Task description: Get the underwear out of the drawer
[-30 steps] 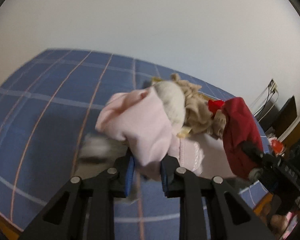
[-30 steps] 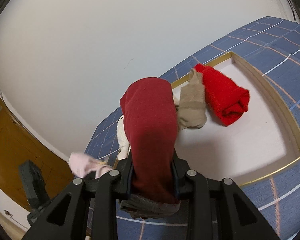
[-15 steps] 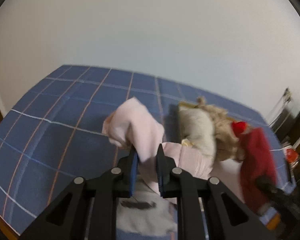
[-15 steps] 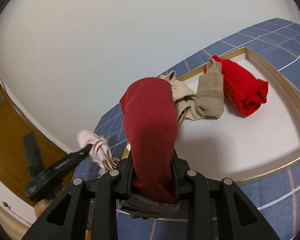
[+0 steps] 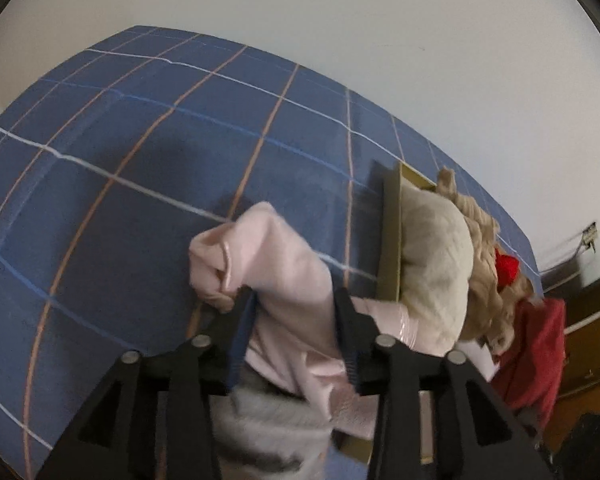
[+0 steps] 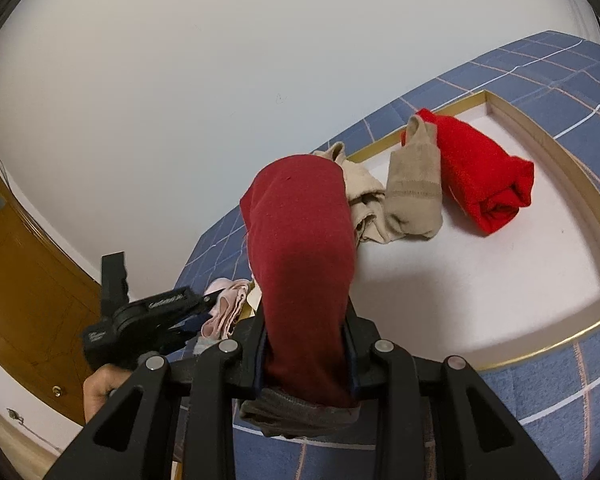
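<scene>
My left gripper [image 5: 294, 296] hovers low over the blue checked bedspread [image 5: 140, 180], just left of the gold-rimmed drawer [image 5: 392, 240]. Its jaws are opening, with a pale pink garment [image 5: 276, 264] loose between them, draped over a grey garment [image 5: 268, 428]. In the right wrist view the left gripper [image 6: 210, 302] and the pink garment [image 6: 226, 308] sit at the drawer's near-left corner. My right gripper [image 6: 305, 314] is shut on dark red underwear [image 6: 300, 240], held up over the drawer's front rim [image 6: 540, 344].
In the white-bottomed drawer lie a bright red roll [image 6: 484, 176], a beige sock [image 6: 414, 184] and crumpled beige cloth [image 6: 360, 188]. A cream bundle [image 5: 432, 252] hangs over the drawer's left wall. A wooden door [image 6: 28, 264] stands at left; a hand [image 6: 96, 392] holds the left gripper.
My left gripper carried the pink garment leftward out past the drawer's rim and down toward the bedspread, and its jaws have spread apart. The right gripper kept still with the dark red underwear.
</scene>
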Motion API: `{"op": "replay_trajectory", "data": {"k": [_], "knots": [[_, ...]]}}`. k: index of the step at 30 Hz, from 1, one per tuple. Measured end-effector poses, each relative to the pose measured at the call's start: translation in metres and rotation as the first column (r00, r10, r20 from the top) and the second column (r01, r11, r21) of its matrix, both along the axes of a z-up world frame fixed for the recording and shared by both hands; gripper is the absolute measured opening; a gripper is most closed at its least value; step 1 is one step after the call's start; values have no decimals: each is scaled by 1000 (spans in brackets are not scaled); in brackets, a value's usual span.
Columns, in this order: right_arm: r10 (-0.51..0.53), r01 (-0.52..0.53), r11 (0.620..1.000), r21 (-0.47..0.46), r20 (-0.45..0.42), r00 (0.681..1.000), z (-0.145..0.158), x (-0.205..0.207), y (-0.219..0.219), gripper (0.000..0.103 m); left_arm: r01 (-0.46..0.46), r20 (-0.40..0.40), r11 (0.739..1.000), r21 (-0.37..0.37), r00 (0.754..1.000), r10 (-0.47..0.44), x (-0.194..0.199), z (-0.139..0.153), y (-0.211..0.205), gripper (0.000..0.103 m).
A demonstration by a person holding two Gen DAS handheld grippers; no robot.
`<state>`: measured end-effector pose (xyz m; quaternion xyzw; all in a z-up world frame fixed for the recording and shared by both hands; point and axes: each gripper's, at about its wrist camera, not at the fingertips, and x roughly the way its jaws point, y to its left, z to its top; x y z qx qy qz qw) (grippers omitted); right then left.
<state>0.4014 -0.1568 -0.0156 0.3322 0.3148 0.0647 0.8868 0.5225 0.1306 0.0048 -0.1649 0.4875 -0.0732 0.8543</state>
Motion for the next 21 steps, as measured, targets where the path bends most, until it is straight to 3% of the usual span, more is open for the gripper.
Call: {"op": "replay_trajectory", "data": {"k": [3, 5, 7, 8, 11, 17, 21], "knots": [[-3, 3, 1000, 3, 0, 1000, 1, -2, -3, 33, 27, 62, 982, 185, 997, -39, -8, 0, -29, 39], [-7, 6, 1000, 6, 0, 1000, 1, -1, -7, 33, 35, 117, 963, 267, 991, -68, -17, -5, -38, 36], [-13, 13, 1000, 8, 1, 1000, 1, -5, -8, 33, 45, 137, 953, 301, 987, -90, -22, -7, -39, 29], [-14, 14, 1000, 14, -1, 1000, 1, -9, -8, 33, 57, 136, 951, 304, 985, -102, -26, -7, -38, 20], [-13, 13, 1000, 27, -2, 1000, 1, -13, -10, 33, 79, 130, 957, 277, 984, -119, -50, -2, -32, 12], [-23, 22, 999, 39, 10, 1000, 2, -21, -16, 33, 66, 168, 973, 222, 980, -104, -109, -2, -19, 9], [-14, 13, 999, 29, 15, 1000, 1, -34, -12, 33, 134, 177, 977, 165, 971, -163, -159, -2, -27, 8]]}}
